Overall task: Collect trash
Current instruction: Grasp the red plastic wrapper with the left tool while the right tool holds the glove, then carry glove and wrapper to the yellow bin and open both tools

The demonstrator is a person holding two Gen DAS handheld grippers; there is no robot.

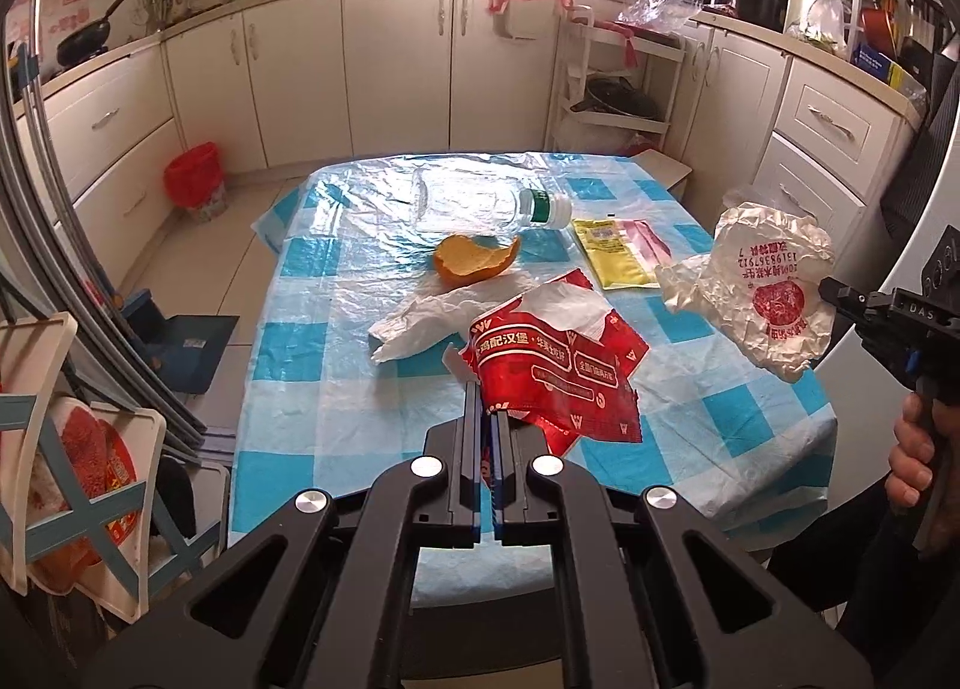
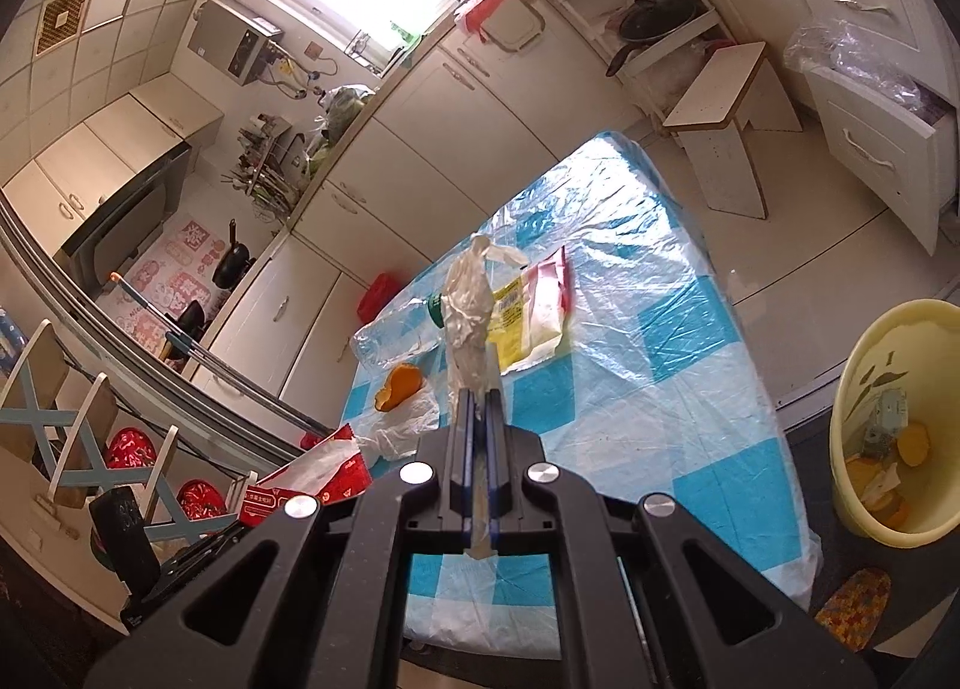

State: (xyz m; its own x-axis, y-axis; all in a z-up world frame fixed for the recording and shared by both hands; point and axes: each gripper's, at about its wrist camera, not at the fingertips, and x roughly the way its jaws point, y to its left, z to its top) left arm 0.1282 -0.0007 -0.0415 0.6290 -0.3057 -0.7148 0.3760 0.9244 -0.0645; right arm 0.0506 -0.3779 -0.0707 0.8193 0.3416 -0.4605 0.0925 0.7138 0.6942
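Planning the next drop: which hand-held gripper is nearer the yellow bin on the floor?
Right. The right hand-held gripper, shut on the crumpled white wrapper, hangs over the table's edge with the yellow bin just beside it. The left hand-held gripper holds the red wrapper farther across.

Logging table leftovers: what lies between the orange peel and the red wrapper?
A crumpled white tissue lies between the orange peel and the red wrapper, seen in the left wrist view.

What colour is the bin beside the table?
Pale yellow bin, seen best in the right wrist view.
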